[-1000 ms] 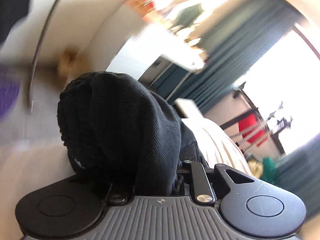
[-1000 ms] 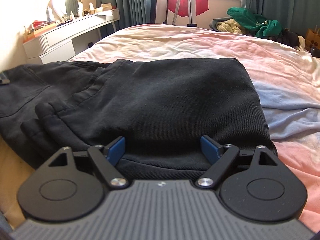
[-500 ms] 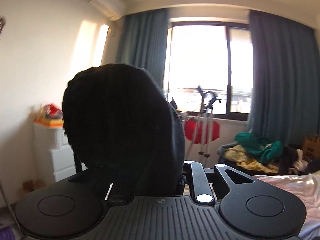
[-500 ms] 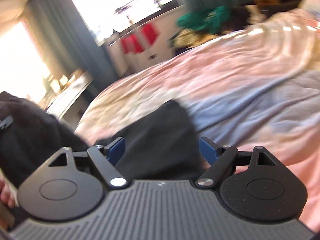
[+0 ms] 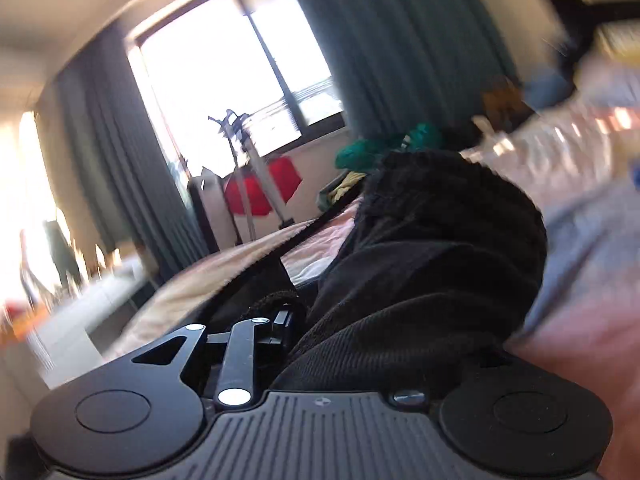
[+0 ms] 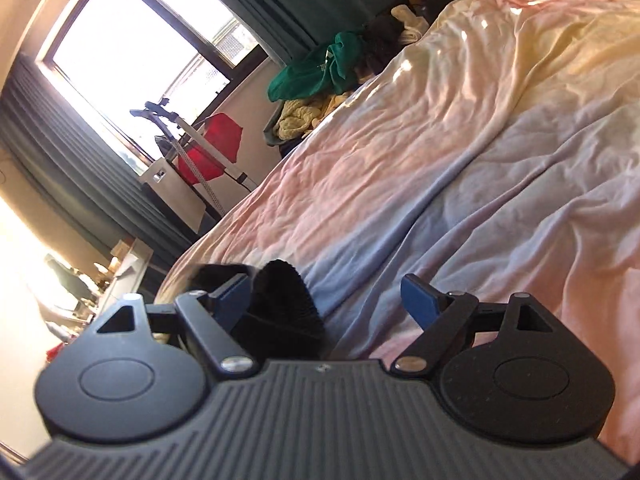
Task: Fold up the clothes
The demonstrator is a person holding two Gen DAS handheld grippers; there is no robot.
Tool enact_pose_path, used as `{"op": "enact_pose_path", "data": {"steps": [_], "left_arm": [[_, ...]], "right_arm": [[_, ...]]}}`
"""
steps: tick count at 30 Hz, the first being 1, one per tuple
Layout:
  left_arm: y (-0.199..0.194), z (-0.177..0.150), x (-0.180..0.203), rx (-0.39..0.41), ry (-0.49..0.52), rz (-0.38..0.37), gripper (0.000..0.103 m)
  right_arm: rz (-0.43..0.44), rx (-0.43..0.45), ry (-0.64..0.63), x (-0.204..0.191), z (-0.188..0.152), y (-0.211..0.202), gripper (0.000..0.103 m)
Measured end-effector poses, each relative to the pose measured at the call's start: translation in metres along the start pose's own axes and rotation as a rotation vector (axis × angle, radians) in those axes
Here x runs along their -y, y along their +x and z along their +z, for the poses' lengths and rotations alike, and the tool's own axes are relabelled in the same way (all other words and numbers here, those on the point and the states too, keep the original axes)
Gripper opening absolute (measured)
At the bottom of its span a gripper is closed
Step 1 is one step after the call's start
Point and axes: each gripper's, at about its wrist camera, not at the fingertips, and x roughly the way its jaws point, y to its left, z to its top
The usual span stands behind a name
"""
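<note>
Rumpled bedsheet (image 6: 460, 168); green clothes (image 6: 316, 70) beyond.

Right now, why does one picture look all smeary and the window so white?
Left wrist view: smeared by motion blur, worst at the right edge over the bed; the black garment in the left gripper shows almost no detail against the light. Both views: the window is blown out white by sunlight. Right wrist view: sharper, though the fisheye bends and tilts the room.
</note>
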Motion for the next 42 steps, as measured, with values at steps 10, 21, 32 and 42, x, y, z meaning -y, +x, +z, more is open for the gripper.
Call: {"op": "enact_pose_path", "data": {"steps": [10, 21, 32, 42], "left_arm": [[-0.025, -0.064, -0.089, -0.067, 0.097, -0.189, 0.088], [-0.098, -0.119, -0.215, -0.211, -0.277, -0.124, 0.090], [-0.082, -0.168, -0.280, -0.452, -0.883, -0.140, 0.094], [-0.090, -0.146, -0.258, -0.346, -0.643, -0.110, 0.092]], "right_arm": [[0.120, -0.133, 0.026, -0.014, -0.013, 0.022, 0.085], [0.075, -0.149, 0.079, -0.021, -0.043, 0.046, 0.086], [0.100, -0.186, 0.119, -0.027, -0.060, 0.038, 0.086], [0.077, -0.115, 0.084, -0.036, -0.069, 0.061, 0.088]]}}
